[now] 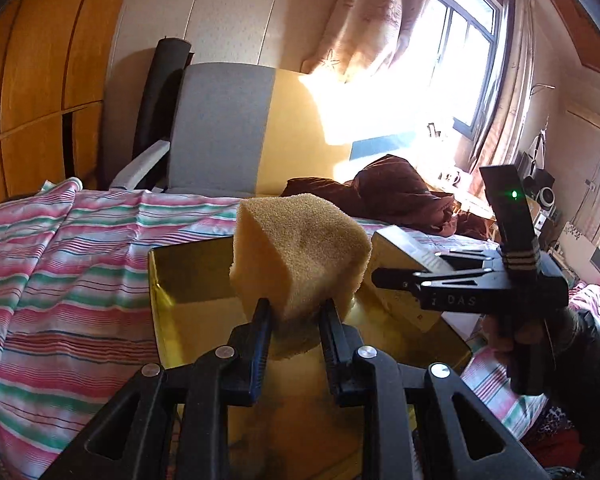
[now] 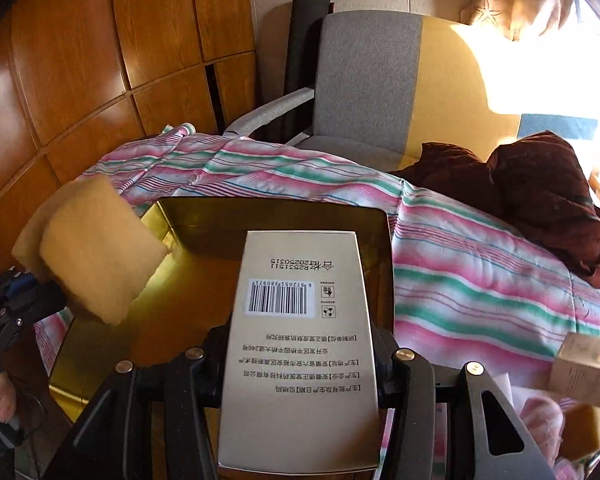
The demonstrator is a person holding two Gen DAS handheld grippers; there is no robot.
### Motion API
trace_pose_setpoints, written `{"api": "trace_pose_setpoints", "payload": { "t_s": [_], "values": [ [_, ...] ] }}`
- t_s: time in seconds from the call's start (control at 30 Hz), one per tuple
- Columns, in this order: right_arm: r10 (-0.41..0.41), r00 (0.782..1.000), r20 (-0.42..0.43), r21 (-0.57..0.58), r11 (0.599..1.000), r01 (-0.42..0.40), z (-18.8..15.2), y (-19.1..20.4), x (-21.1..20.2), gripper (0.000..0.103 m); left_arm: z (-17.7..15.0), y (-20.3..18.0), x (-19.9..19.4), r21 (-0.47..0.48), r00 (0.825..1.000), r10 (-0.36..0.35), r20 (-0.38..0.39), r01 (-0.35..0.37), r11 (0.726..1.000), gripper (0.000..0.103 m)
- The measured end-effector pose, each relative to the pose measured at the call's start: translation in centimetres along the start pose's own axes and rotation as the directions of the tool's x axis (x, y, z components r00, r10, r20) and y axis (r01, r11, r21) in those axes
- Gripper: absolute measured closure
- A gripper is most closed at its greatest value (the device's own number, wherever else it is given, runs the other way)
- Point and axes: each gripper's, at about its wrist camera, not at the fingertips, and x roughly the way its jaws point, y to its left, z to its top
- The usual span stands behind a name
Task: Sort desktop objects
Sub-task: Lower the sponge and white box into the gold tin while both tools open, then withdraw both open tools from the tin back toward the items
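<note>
- Your left claw point(image 1: 296, 312) is clamped on a yellow sponge point(image 1: 300, 248), centre of the left wrist view, held above the gold tray point(image 1: 172, 280).
- Your right claw point(image 2: 300, 344) grips a white carton point(image 2: 300, 352) with the barcode face up, lower centre of the right wrist view, also over the tray.
- The tray sits on a striped bedspread point(image 1: 60, 260).
- A second small box point(image 2: 588, 368) lies at the lower right of the right wrist view, on the bed.
- A grey chair point(image 2: 364, 80) stands at upper centre, behind the bed.
</note>
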Motion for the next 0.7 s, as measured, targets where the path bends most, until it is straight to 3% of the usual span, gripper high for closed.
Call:
{"api": "trace_pose_setpoints", "payload": {
  "t_s": [0.27,0.4,0.5,0.63,0.7],
  "values": [
    [-0.065,0.992,-0.105,-0.047,0.997,0.061,4.1,0.3,5.4,0.052,1.5,3.0,4.8,-0.005,0.988,0.117,-0.101,-0.118,0.993,0.079],
    [-0.052,0.986,-0.157,-0.022,0.999,0.049,4.1,-0.2,7.4,0.051,1.9,4.6,7.5,-0.040,0.968,0.183,-0.169,-0.192,0.981,0.078],
    [-0.037,0.988,-0.149,0.007,0.999,0.039,3.9,-0.8,7.5,0.046,1.7,5.7,8.5,-0.076,0.960,0.193,-0.201,-0.212,0.974,0.076],
    [-0.018,0.995,-0.097,0.042,0.999,0.022,3.4,-1.5,5.8,0.044,1.3,5.9,7.5,-0.104,0.967,0.169,-0.190,-0.191,0.976,0.072],
    [-0.006,0.998,-0.056,0.064,0.998,0.009,3.1,-1.8,4.4,0.043,1.0,5.8,6.7,-0.111,0.969,0.168,-0.180,-0.189,0.976,0.062]
  ]
}}
